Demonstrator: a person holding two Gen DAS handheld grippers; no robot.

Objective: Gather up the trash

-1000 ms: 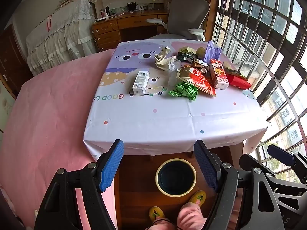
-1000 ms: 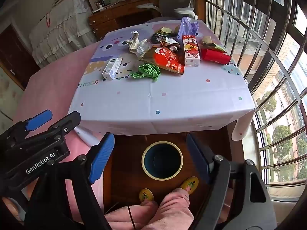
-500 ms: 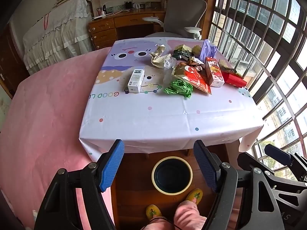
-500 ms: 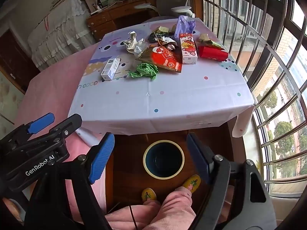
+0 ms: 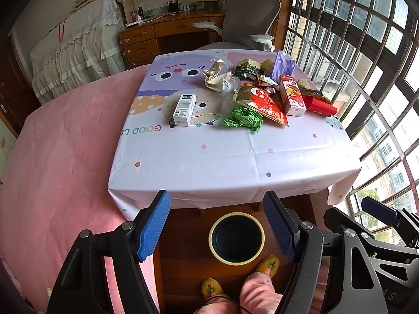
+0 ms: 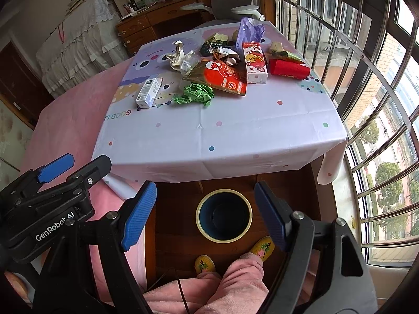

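Left wrist view: the left gripper [image 5: 216,225] gapes wide and empty; the bin [image 5: 236,237] sits between its jaws, the trash pile [image 5: 258,89] far beyond. Right wrist view: the right gripper [image 6: 204,214] is likewise spread; a long reach risks scattering loose wrappers off the table [image 6: 235,141].

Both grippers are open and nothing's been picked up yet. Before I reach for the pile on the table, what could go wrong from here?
1. The trash is packed tightly: the red snack bag lies against the carton and the green wrapper, so one grab may drag neighbours along.
2. The bin sits on the floor near the table edge, close to the person's slippers; light wrappers could miss it.
3. The tablecloth hangs loose; a snag from the left gripper or right gripper might pull everything.
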